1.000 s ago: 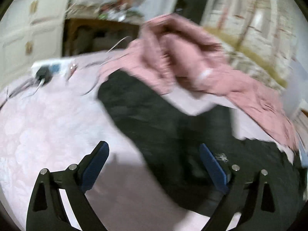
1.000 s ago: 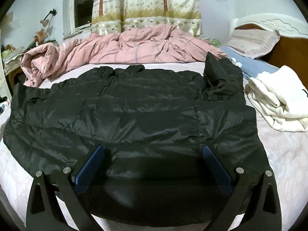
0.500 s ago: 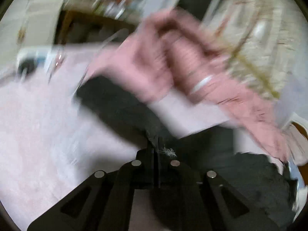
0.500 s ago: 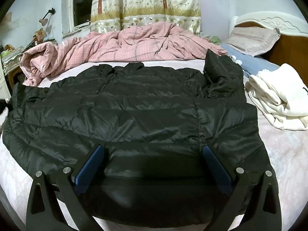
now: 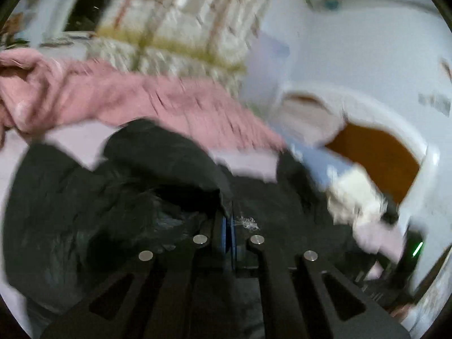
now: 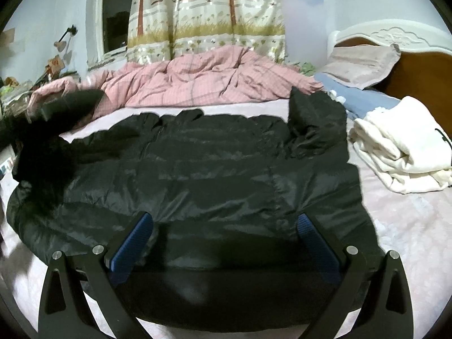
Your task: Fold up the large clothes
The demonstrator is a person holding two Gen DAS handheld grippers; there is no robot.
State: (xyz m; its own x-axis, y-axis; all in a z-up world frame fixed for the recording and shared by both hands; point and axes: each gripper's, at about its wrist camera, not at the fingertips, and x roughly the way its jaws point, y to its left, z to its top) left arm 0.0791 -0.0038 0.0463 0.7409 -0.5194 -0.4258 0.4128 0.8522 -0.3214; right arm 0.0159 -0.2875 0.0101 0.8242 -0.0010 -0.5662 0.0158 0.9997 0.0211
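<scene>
- At the far left of the right wrist view, the jacket's left sleeve (image 6: 70,104) is raised off the bed, blurred, against the pink quilt (image 6: 203,79).
- The left gripper (image 5: 228,226) has its blue-padded fingers (image 5: 224,230) pressed together on a fold of the black puffer jacket (image 6: 197,169); dark fabric rises from between them and bunches up to the left in that blurred view.
- The jacket lies spread flat across the middle of the bed (image 6: 409,226), on a pale pink sheet, with its hem nearest the right gripper and its collar toward the quilt.
- The right gripper (image 6: 226,234) hangs over the hem with its fingers (image 6: 132,240) wide apart, nothing between them.
- The other sleeve (image 6: 313,118) is folded inward and stands bunched at the jacket's upper right corner.
- Just right of the jacket sits a folded cream garment (image 6: 401,147), apart from it.
- Behind that lie a blue pillow (image 6: 364,99) and a beige pillow (image 6: 361,62) against the headboard (image 6: 418,70).
</scene>
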